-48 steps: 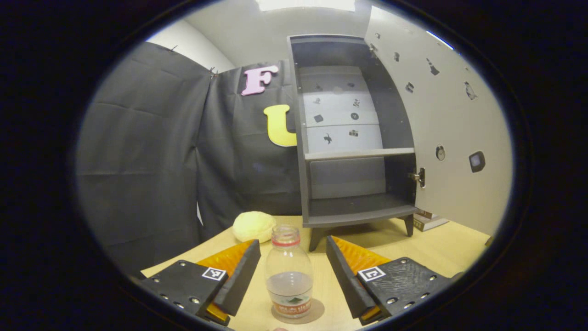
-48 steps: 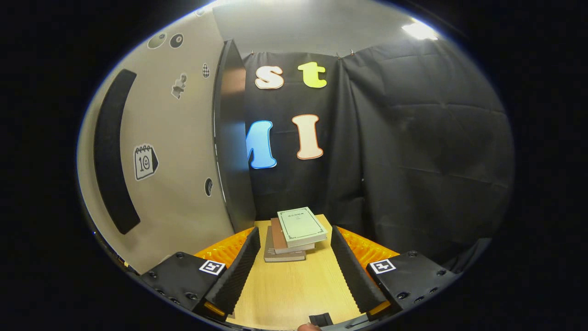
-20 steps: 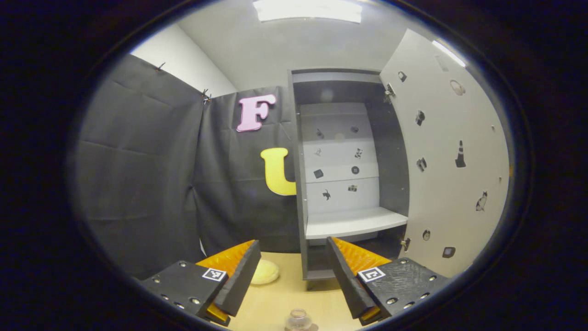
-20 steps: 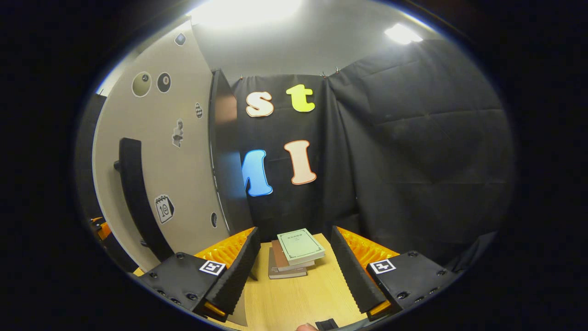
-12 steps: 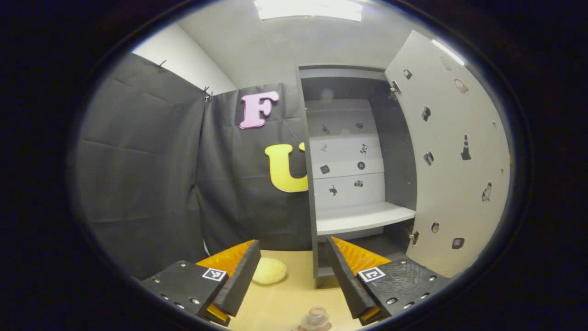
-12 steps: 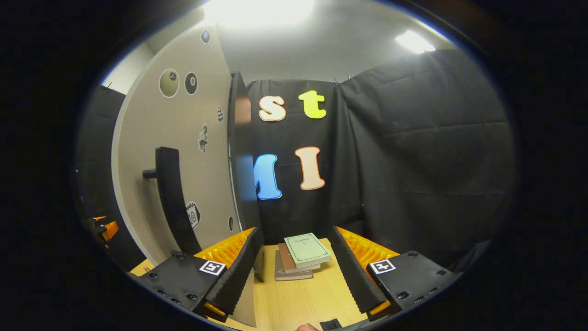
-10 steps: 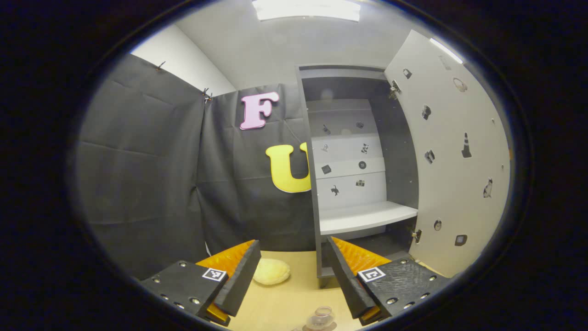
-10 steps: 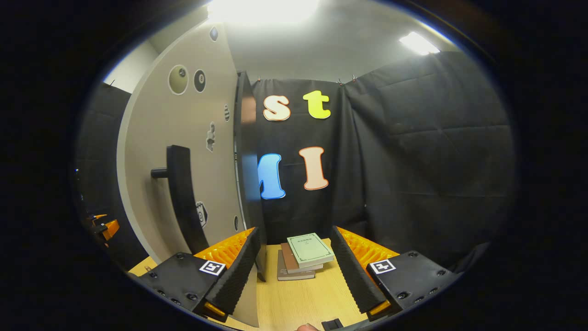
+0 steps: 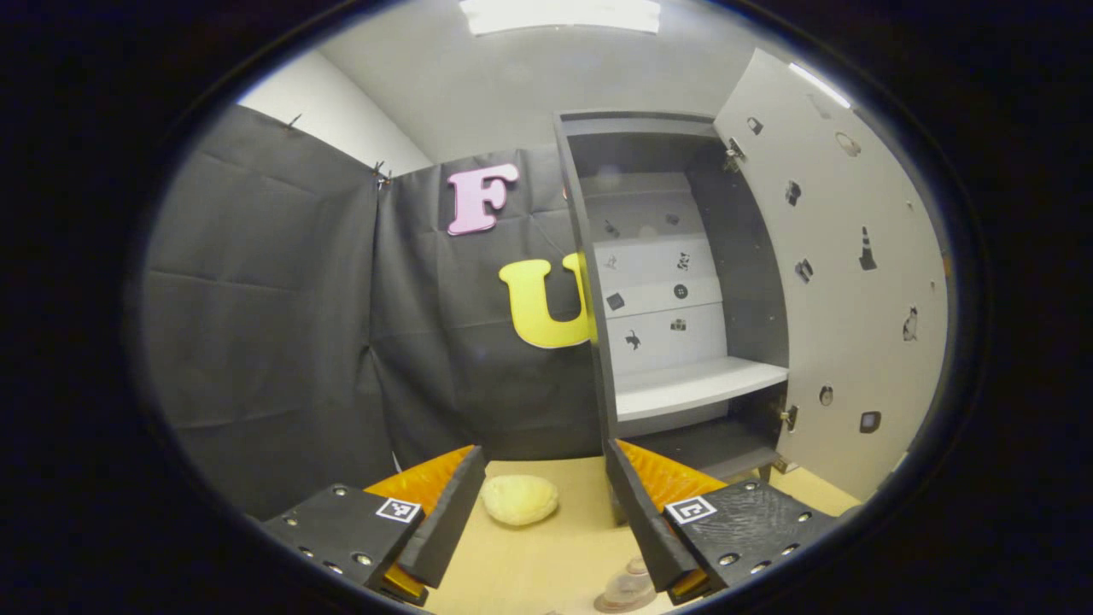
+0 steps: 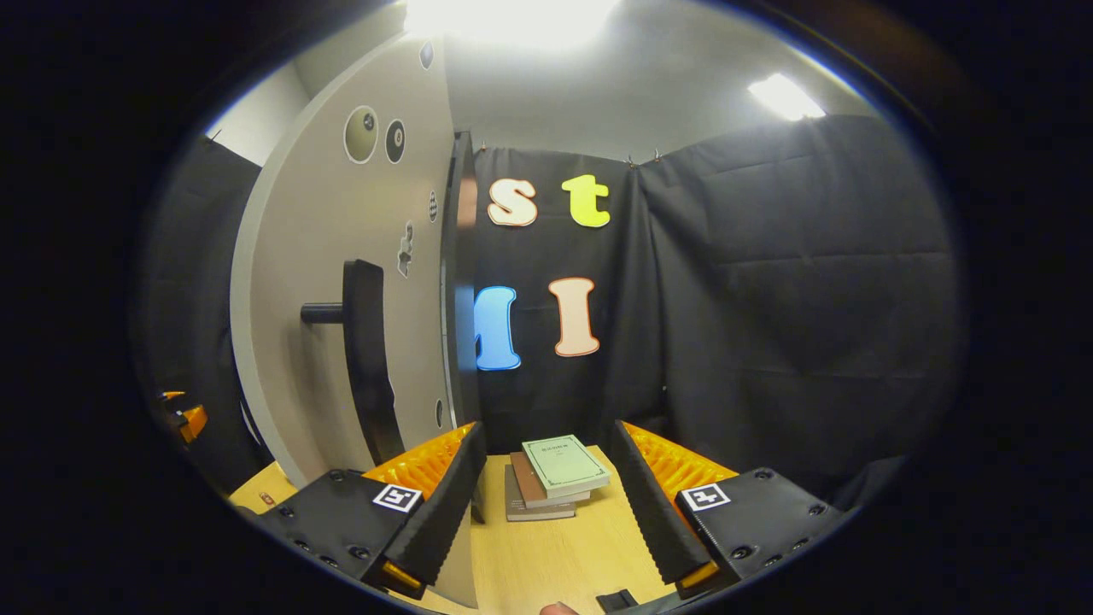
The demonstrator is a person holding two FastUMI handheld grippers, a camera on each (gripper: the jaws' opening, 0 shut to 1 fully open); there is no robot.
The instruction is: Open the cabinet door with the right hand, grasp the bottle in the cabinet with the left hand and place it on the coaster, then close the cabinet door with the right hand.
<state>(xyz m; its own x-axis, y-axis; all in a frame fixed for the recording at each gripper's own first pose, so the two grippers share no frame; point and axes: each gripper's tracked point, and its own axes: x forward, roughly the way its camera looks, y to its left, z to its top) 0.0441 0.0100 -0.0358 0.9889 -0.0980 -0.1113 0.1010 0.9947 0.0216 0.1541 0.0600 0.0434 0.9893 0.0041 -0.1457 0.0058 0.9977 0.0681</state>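
We judge the closing step is in hand: the bottle [image 9: 628, 585] stands on the coaster [image 9: 616, 605], low beside our left gripper [image 9: 544, 512], spread and empty. Our right gripper [image 10: 546, 504], spread and empty, hovers beside the open cabinet door [image 10: 341, 282] and must push it.

Grey cabinet [image 9: 743, 256], sticker-dotted pale door [image 9: 854, 282], yellow sponge [image 9: 519, 499]
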